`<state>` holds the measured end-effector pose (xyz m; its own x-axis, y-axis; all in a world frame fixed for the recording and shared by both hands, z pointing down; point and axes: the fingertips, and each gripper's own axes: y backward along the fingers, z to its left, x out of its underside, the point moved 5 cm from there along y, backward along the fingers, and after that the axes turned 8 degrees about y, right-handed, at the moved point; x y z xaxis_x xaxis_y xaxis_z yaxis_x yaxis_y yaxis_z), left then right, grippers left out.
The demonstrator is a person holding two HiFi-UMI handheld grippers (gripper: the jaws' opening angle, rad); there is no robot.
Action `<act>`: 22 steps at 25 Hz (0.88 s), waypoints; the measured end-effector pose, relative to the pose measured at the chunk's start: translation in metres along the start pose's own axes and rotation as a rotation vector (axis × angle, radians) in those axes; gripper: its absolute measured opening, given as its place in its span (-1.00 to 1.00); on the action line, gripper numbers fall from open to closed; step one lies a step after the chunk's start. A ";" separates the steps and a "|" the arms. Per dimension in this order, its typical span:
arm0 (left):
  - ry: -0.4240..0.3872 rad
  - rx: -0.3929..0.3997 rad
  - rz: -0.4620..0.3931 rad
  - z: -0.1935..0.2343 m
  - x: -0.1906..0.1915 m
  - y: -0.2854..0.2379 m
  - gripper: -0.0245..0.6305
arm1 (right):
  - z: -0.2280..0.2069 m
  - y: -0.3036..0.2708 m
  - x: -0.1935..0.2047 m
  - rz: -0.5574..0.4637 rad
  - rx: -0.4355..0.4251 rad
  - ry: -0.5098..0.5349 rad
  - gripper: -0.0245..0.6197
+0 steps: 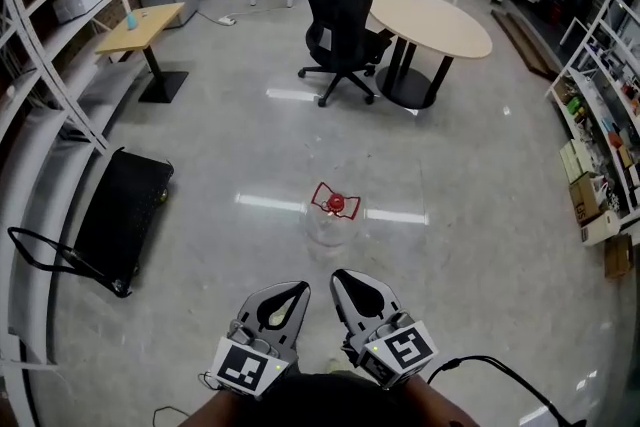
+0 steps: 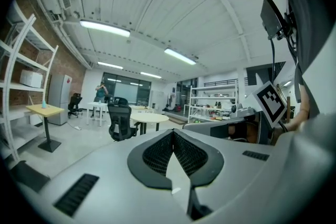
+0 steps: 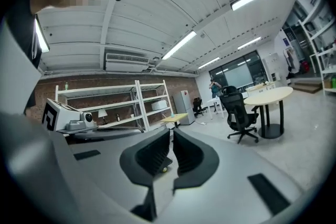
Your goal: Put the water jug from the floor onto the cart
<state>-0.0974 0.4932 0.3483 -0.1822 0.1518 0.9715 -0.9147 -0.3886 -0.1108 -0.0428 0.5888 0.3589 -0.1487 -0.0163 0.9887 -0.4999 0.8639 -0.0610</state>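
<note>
The water jug [image 1: 333, 215] is clear with a red cap and stands upright on the pale floor in the head view, a short way ahead of both grippers. The cart [image 1: 125, 218], a low black platform with a folded-down handle, lies on the floor at the left beside the shelving. My left gripper [image 1: 296, 291] [image 2: 172, 131] and my right gripper [image 1: 345, 277] [image 3: 171, 131] are side by side at the bottom of the head view, both pointing toward the jug and apart from it. Both are shut with nothing between their jaws. Neither gripper view shows the jug.
White metal shelving [image 1: 40, 85] runs along the left wall behind the cart. A black office chair [image 1: 343, 30] and a round table [image 1: 430, 20] stand farther ahead, a small desk [image 1: 145, 27] at the back left. Shelves with boxes [image 1: 600, 165] line the right side.
</note>
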 end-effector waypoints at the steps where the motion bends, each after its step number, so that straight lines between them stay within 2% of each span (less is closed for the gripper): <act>1: -0.004 0.021 0.001 0.016 -0.002 -0.010 -0.93 | -0.006 -0.016 0.001 0.008 0.023 -0.007 -0.92; 5: -0.008 0.104 0.000 0.073 -0.022 -0.043 -0.93 | -0.018 -0.073 -0.008 0.026 0.099 -0.012 -0.92; 8: 0.019 0.153 0.015 0.100 -0.030 -0.054 -0.93 | -0.021 -0.094 -0.012 0.030 0.170 -0.009 -0.92; 12: 0.028 0.201 0.063 0.128 -0.024 -0.082 -0.93 | -0.070 -0.116 0.010 0.090 0.282 -0.042 -0.92; 16: 0.017 0.218 0.107 0.155 0.000 -0.130 -0.93 | -0.121 -0.139 0.029 0.092 0.343 -0.068 -0.91; 19: 0.001 0.219 0.114 0.173 0.028 -0.171 -0.93 | -0.165 -0.159 0.074 0.126 0.363 -0.085 -0.90; 22: -0.015 0.230 0.157 0.182 0.071 -0.216 -0.93 | -0.226 -0.177 0.147 0.215 0.378 -0.120 -0.79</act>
<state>0.1529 0.4221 0.4792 -0.3083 0.0605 0.9494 -0.7694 -0.6028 -0.2115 0.2167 0.5475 0.5459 -0.3701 0.0655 0.9267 -0.7200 0.6102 -0.3307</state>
